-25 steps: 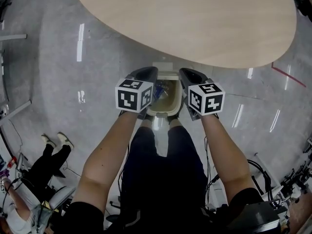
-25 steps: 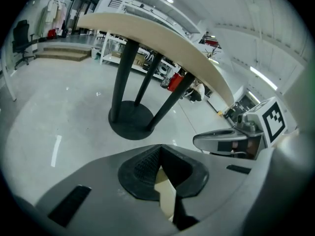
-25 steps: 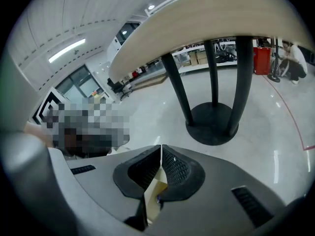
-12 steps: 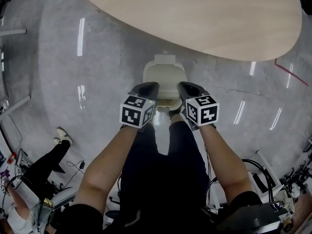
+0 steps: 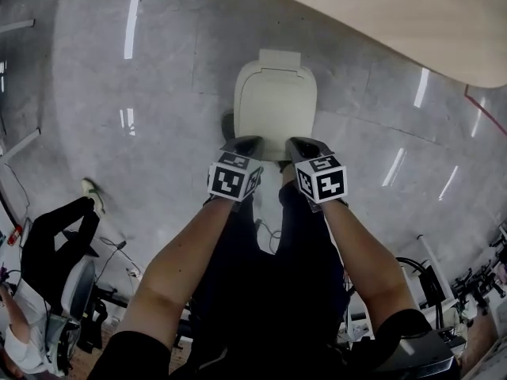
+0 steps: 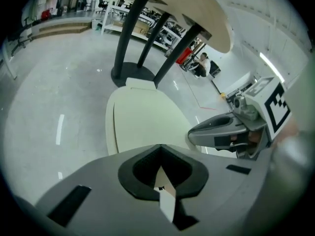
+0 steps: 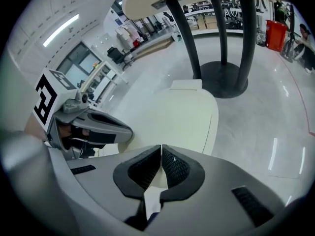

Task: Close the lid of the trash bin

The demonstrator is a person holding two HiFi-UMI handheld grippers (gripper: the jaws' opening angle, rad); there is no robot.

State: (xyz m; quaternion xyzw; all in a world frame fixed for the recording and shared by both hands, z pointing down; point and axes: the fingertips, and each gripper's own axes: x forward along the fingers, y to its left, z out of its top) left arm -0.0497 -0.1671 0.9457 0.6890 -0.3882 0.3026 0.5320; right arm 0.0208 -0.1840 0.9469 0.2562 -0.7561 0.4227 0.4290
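Observation:
The cream trash bin stands on the grey floor with its lid down flat over the opening. In the right gripper view the lid fills the middle. Both grippers hover side by side just above the bin's near edge. My left gripper has its jaws pressed together with nothing between them. My right gripper is likewise shut and empty. From the left gripper view the right gripper shows at the right, and the left gripper shows at the left of the right gripper view.
A large oval wooden table stands beyond the bin, on dark slanted legs with a round base. A seated person is at the lower left. Chairs and cables lie at the lower right.
The bin's lid has come down from open to closed. Both grippers have drawn back toward me and sit over the bin's near edge.

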